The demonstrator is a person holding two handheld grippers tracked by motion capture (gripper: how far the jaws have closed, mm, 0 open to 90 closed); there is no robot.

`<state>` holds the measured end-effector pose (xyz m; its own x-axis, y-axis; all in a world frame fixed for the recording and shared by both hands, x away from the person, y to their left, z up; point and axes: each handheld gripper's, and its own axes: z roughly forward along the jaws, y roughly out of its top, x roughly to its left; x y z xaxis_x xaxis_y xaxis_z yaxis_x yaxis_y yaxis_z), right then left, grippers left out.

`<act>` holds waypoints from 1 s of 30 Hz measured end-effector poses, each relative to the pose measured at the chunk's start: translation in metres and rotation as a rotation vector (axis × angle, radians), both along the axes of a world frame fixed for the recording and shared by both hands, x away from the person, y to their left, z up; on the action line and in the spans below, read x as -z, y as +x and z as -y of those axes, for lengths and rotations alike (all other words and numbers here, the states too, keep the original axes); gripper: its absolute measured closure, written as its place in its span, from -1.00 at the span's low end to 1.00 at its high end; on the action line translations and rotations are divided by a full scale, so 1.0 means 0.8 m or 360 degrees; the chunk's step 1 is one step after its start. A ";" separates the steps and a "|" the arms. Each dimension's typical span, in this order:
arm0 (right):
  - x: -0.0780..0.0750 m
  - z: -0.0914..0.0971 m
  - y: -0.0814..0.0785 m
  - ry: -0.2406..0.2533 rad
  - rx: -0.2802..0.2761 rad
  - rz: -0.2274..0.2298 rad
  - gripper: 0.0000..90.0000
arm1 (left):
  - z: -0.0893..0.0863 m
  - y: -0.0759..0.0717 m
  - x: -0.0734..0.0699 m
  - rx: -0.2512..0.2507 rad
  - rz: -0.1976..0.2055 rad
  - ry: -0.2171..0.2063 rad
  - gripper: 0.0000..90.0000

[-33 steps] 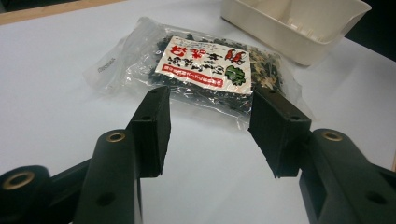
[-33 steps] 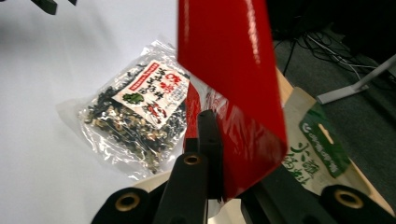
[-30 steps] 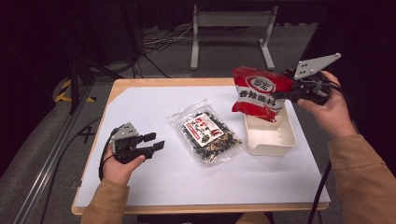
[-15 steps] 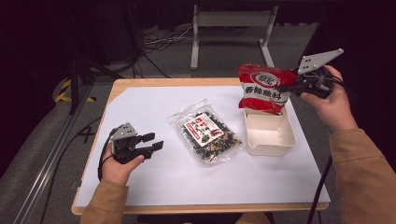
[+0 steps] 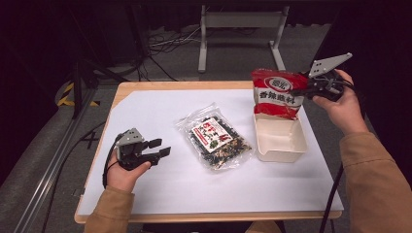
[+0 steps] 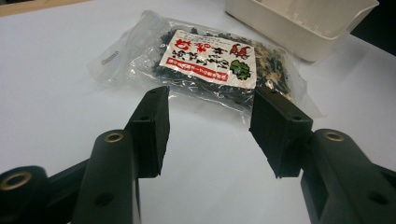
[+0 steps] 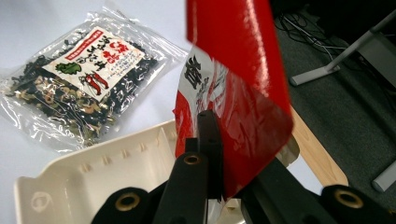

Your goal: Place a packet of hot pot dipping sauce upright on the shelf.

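My right gripper is shut on the edge of a red snack bag, which hangs upright over the far end of a cream tray. In the right gripper view the red snack bag is pinched between the jaws above the cream tray. A clear bag of dark dried food with a red and white label lies flat mid-table. My left gripper rests open near the table's left, with nothing between its jaws. They point toward the clear bag, which lies a short way ahead.
A white sheet covers the wooden table. Beyond the far edge stand a grey metal frame and cables on the floor. The cream tray lies beyond the clear bag in the left gripper view.
The right gripper has carried the red bag toward the table's far right and slightly down over the tray. The left hand has stayed still.
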<state>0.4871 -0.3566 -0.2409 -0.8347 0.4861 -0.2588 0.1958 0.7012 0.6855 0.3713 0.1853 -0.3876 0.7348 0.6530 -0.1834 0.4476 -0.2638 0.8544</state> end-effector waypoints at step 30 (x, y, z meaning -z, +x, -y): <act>0.059 0.007 0.032 0.0017 0.0096 -0.0055 0.98 | 0.002 0.001 0.003 0.0006 -0.0019 0.0004 0.06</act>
